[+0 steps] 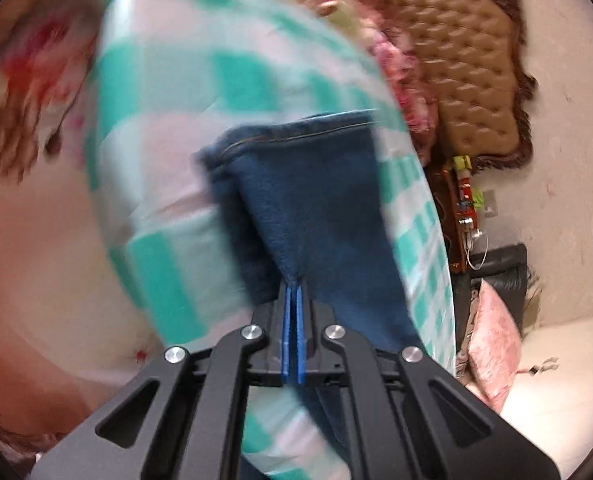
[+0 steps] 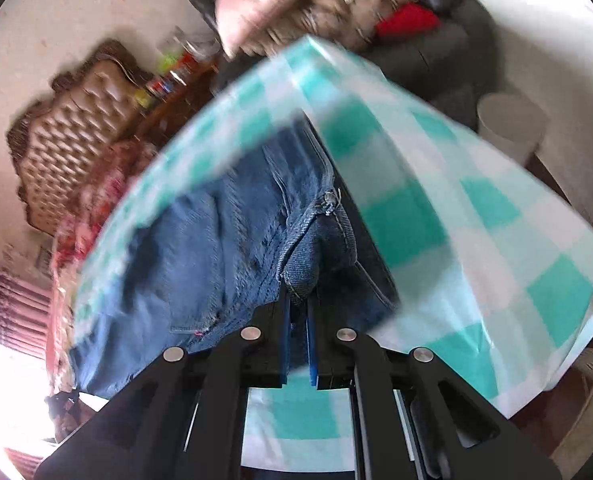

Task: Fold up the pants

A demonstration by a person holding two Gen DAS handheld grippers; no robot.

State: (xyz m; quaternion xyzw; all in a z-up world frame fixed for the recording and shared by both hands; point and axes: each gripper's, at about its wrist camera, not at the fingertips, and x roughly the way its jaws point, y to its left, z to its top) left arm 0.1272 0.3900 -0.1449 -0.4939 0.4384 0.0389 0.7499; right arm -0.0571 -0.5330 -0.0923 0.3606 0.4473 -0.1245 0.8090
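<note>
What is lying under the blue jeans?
The jeans lie on a green-and-white checked cloth, which reaches past them. What supports that cloth is covered and cannot be seen.

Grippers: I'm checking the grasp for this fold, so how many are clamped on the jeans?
2. The left gripper pinches a fold of the jeans; the right gripper grips a seamed denim edge. None seems hidden.
</note>
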